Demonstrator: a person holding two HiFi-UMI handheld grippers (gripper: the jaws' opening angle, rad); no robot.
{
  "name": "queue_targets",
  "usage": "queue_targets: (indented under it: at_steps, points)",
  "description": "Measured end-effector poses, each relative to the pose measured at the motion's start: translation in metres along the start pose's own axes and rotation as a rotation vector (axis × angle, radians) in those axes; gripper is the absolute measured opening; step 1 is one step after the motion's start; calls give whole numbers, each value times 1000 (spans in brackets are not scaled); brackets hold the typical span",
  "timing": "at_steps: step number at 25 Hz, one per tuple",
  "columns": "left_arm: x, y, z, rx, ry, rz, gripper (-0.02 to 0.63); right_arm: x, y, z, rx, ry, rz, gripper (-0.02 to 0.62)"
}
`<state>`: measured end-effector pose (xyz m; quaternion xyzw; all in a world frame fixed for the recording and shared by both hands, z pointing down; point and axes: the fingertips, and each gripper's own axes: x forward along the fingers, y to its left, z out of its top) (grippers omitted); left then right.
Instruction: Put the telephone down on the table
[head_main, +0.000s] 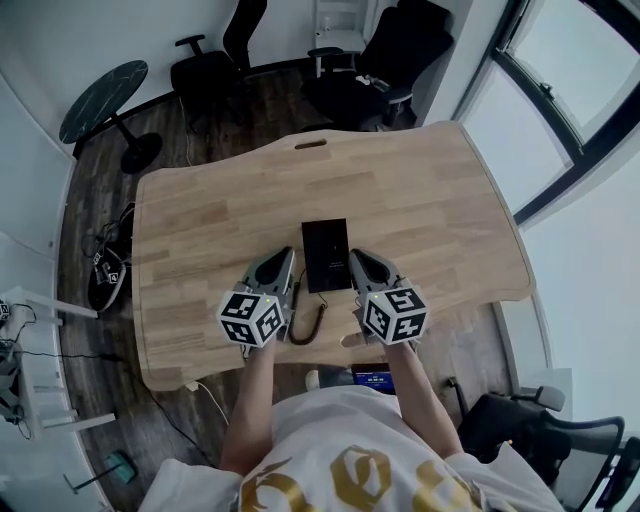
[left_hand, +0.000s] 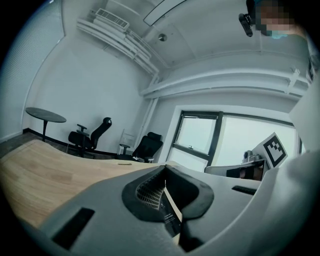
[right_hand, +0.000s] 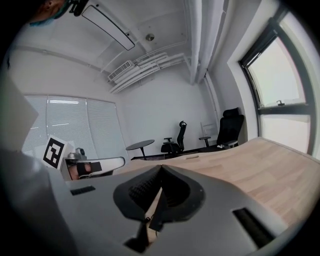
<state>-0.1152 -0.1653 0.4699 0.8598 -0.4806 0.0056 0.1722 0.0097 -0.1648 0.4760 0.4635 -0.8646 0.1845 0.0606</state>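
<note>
Two grippers, one telephone, one table. Head view: the telephone (head_main: 326, 255), black and flat, lay between the left gripper (head_main: 285, 262) and the right gripper (head_main: 358, 262), just beside each tip, apparently resting on the wooden table (head_main: 430, 200). Its coiled cord (head_main: 312, 322) ran toward the near edge. Left gripper view: jaws fully together, pads meeting at the tip. A dark slab showed through the slit beneath, not clearly pinched. Right gripper view: jaws likewise closed, with a dark wedge and a loop of cord below, nothing plainly gripped. Status, judged: telephone seemingly already down, contact with the top unconfirmed. Remaining, at most, drawing both grippers clear.
</note>
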Motion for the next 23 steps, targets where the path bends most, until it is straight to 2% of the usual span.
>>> queue_targets:
  at_steps: [8, 23]
  points:
    - [-1, -6, 0, 14, 6, 4, 9, -13, -4, 0, 18, -20, -25, 11]
    - [2, -13, -3, 22, 13, 2, 9, -20, -10, -1, 17, -18, -14, 11]
